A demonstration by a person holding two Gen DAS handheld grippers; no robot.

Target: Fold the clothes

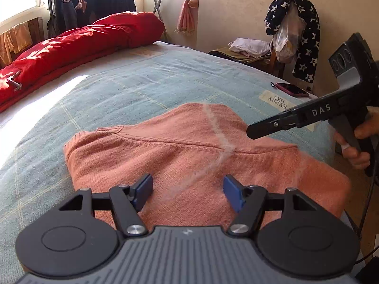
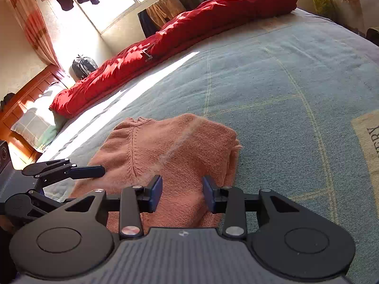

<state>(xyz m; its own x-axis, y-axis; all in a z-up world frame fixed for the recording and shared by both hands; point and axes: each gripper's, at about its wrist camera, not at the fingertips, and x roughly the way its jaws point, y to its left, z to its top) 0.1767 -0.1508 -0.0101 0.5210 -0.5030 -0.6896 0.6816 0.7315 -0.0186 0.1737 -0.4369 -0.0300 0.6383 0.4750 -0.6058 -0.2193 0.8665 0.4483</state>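
A salmon-pink knitted sweater (image 1: 189, 151) lies folded into a compact shape on the blue-grey bedspread (image 1: 118, 90); a pale fuzzy stripe crosses it. My left gripper (image 1: 188, 190) hovers over its near edge, open, blue pads apart with nothing between them. The right gripper (image 1: 251, 131) reaches in from the right, its tip over the sweater's right side, held by a hand (image 1: 357, 151). In the right wrist view the sweater (image 2: 170, 156) lies just ahead of my right gripper (image 2: 182, 193), which is open and empty. The left gripper (image 2: 94, 170) shows at the left edge.
A red duvet (image 1: 78, 45) lies along the far side of the bed. A phone (image 1: 291, 89) rests near the bed's right edge by a label patch (image 1: 277, 100). A chair with folded clothes (image 1: 248, 47) and a star-patterned garment (image 1: 305, 35) stands beyond. A clothes rack (image 1: 94, 2) stands by the window.
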